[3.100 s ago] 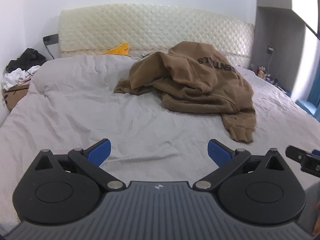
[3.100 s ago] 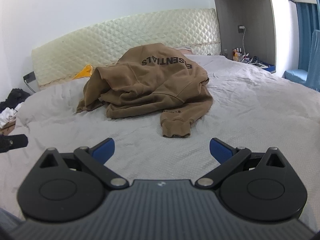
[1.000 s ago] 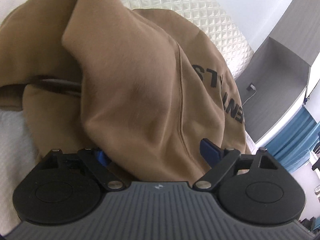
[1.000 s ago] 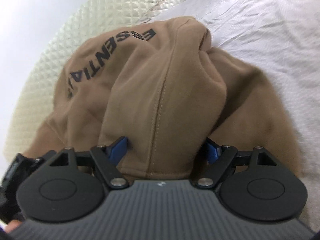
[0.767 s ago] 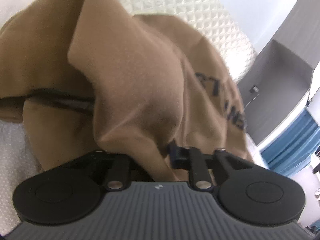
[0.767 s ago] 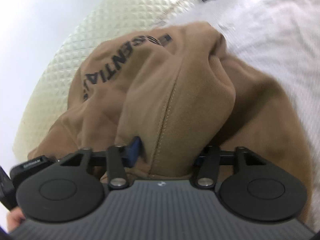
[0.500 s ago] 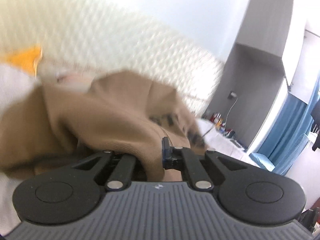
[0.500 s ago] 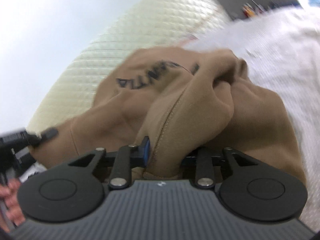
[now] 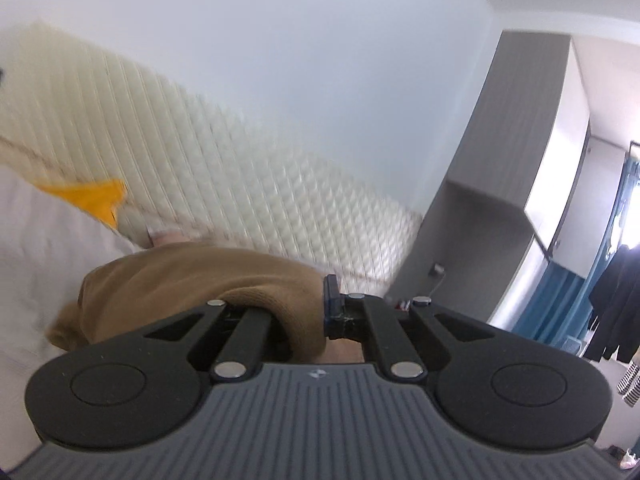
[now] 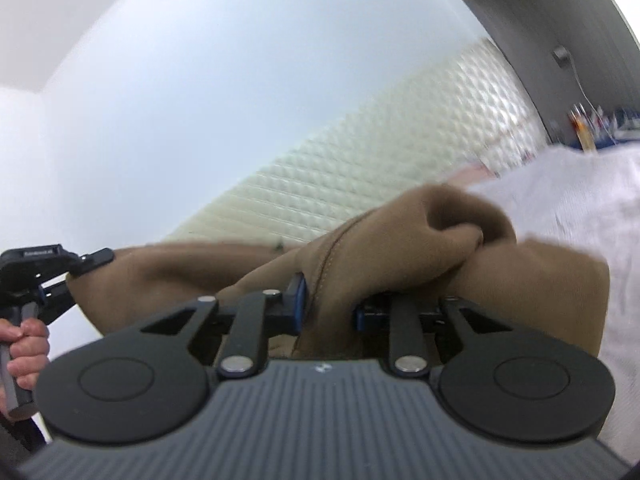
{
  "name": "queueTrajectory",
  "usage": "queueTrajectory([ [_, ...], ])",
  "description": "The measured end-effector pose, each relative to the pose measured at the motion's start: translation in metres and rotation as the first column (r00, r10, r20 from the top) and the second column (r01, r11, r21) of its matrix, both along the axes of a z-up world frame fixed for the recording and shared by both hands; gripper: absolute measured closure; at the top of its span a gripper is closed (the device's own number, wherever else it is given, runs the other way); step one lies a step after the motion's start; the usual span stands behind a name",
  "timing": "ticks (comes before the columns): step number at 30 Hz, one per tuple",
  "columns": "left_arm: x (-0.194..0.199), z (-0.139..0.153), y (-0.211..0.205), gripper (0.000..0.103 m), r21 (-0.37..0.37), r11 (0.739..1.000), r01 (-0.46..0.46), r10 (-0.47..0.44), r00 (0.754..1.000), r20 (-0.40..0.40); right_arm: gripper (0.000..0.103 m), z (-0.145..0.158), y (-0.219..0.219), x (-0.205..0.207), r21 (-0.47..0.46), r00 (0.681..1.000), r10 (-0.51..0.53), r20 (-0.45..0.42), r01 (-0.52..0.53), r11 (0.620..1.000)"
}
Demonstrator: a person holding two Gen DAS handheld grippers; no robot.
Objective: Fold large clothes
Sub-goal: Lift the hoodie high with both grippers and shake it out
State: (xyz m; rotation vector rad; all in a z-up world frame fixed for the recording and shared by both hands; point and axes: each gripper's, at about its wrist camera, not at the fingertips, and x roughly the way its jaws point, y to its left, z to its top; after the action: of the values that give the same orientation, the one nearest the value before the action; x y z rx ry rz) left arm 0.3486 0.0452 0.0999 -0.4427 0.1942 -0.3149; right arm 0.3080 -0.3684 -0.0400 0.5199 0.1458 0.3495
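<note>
A brown hoodie [image 9: 180,280] is lifted off the grey bed [image 9: 36,248]. My left gripper [image 9: 306,304] is shut on a thick fold of it, and the cloth drapes over its left finger. In the right wrist view the hoodie [image 10: 400,240] bunches up with a seam running between the blue pads. My right gripper [image 10: 328,306] is closing, its pads pressing that fold. The left gripper [image 10: 96,260] also shows at the far left with a hand [image 10: 24,344] on its handle, and fabric stretches between the two grippers.
A cream quilted headboard [image 9: 208,168] runs behind the bed, with a yellow item [image 9: 92,200] at its foot. A grey cabinet [image 9: 500,200], blue curtains [image 9: 552,300] and dark hanging clothes [image 9: 612,300] stand at the right. Small bedside items [image 10: 592,120] sit by the wall.
Both grippers closed on folds of the hoodie and rose with it. The views now tilt up to the wall and headboard, with much less of the hoodie and bed showing.
</note>
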Motion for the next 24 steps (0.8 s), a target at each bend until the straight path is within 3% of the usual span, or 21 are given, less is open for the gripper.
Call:
queueTrajectory([
  [2,-0.032,0.019,0.014,0.098,-0.009,0.999,-0.031,0.031,1.0,0.005,0.088,0.025,0.001,-0.017,-0.034,0.999,0.024,0.038,-0.023,0.999],
  [4,-0.065,0.031,0.031,0.098,-0.034,0.998,-0.061,0.06,0.998,-0.015,0.089,0.052,0.001,-0.036,-0.039,0.993,0.073,0.09,-0.07,0.997],
  [7,-0.111,0.044,0.052,0.098,-0.062,0.996,-0.064,0.063,0.998,-0.017,0.089,0.085,0.015,-0.057,-0.13,0.992,0.082,0.093,-0.069,0.989],
  [12,-0.206,0.074,0.084,0.098,-0.109,0.99,-0.092,0.099,0.994,0.053,0.09,0.12,0.016,-0.1,-0.058,0.975,0.145,0.166,-0.137,0.989],
  [17,-0.281,0.141,0.096,0.097,-0.077,0.99,-0.116,0.127,0.978,0.168,0.09,0.179,0.031,-0.139,-0.078,0.945,0.165,0.282,-0.149,0.986],
  [24,-0.371,0.261,0.115,0.097,-0.063,0.984,-0.167,0.178,0.927,0.33,0.09,0.275,0.037,-0.182,-0.086,0.882,0.189,0.432,-0.168,0.982],
])
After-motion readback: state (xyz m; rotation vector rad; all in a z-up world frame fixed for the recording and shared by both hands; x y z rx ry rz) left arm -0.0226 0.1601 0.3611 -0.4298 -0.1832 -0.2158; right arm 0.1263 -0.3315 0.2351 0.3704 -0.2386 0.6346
